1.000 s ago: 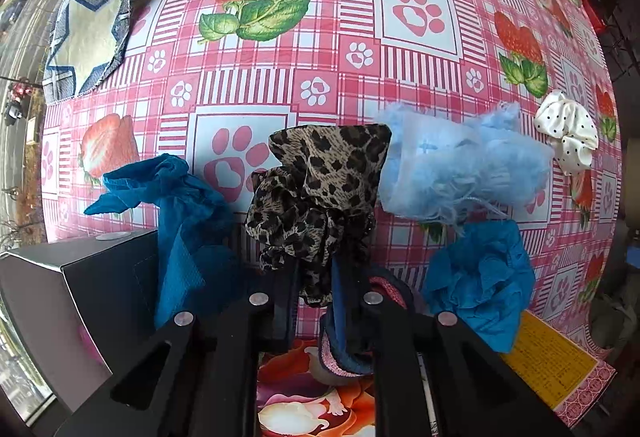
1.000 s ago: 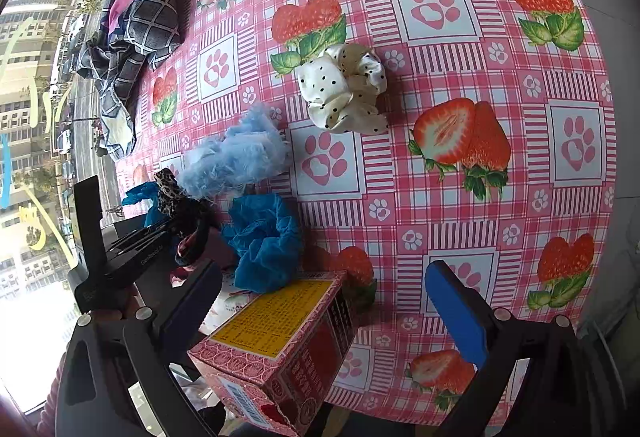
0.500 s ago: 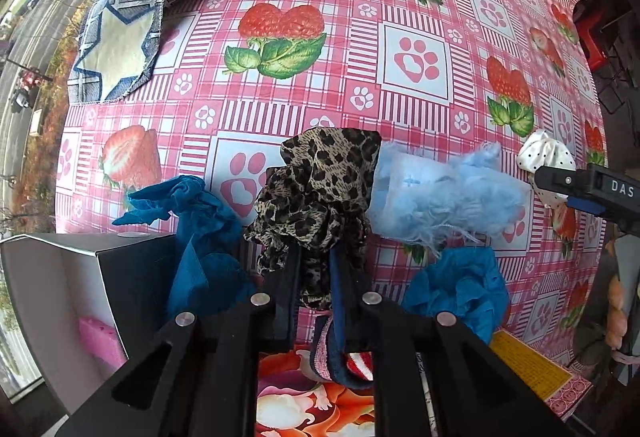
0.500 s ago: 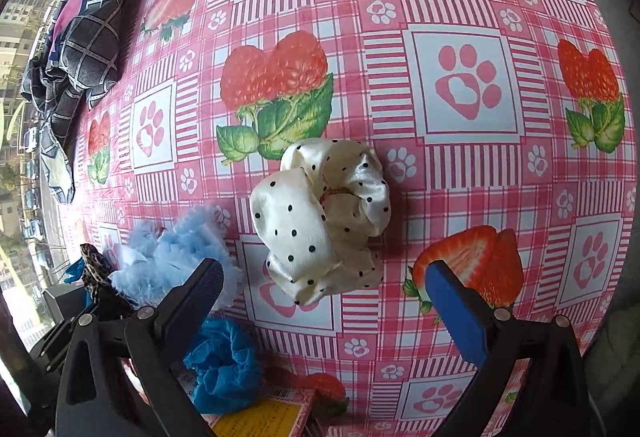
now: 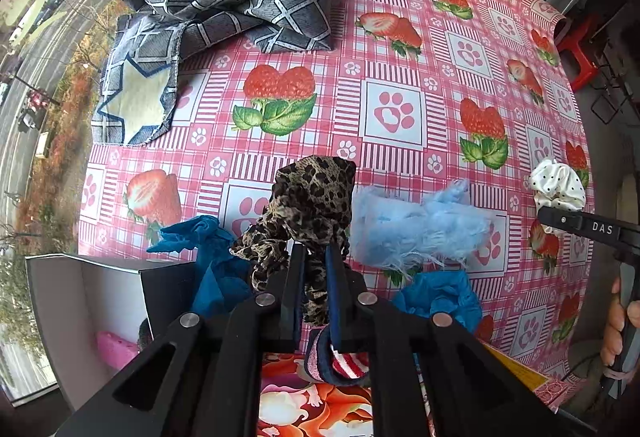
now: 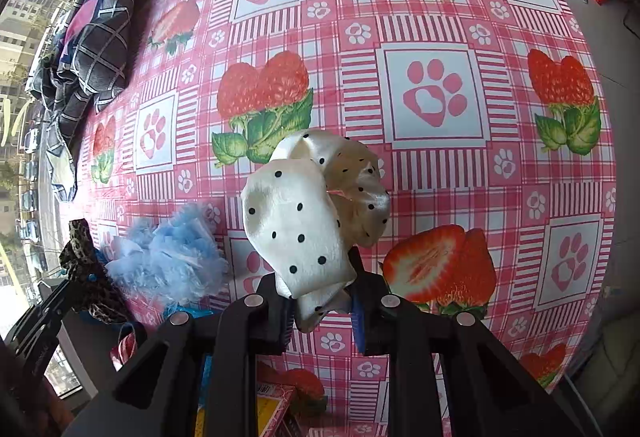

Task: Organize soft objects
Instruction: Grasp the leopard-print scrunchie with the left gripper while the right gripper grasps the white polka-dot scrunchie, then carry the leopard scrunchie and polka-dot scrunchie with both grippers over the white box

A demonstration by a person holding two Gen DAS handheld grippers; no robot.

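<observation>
Over a table covered in a pink gingham oilcloth (image 5: 400,49) printed with strawberries and paw marks, two hand-held black grippers each clamp a fabric hair scrunchie. In the left wrist view, far to the left of the tool and lower, sits an open grey cardboard box (image 5: 100,289) with something pink inside; up and to the left, at the table's far side, lies a crumpled grey-blue checked cloth (image 5: 240,9) with a pale star patch. Just left of the fingers is a teal crinkled fabric scrunchie (image 5: 212,257). The left gripper (image 5: 314,269) has its jaws pressed together on a leopard-print chiffon scrunchie (image 5: 312,201), which bunches up beyond the fingertips. Just right of it rests a pale blue fluffy scrunchie (image 5: 416,225), with a second teal scrunchie (image 5: 444,297) below that, beside the tool's right finger, and a yellow-topped printed carton edge (image 5: 516,369) farther right. Under the fingers lie a red-and-white striped fabric piece (image 5: 344,361) and a floral printed surface (image 5: 312,405). At the far right a person's hand (image 5: 618,321) grips the other tool's handle. In the right wrist view, the right gripper (image 6: 320,301) is closed on a cream satin scrunchie with black polka dots (image 6: 304,217), pinched between the pads, its loops fanned out beyond the fingertips.
</observation>
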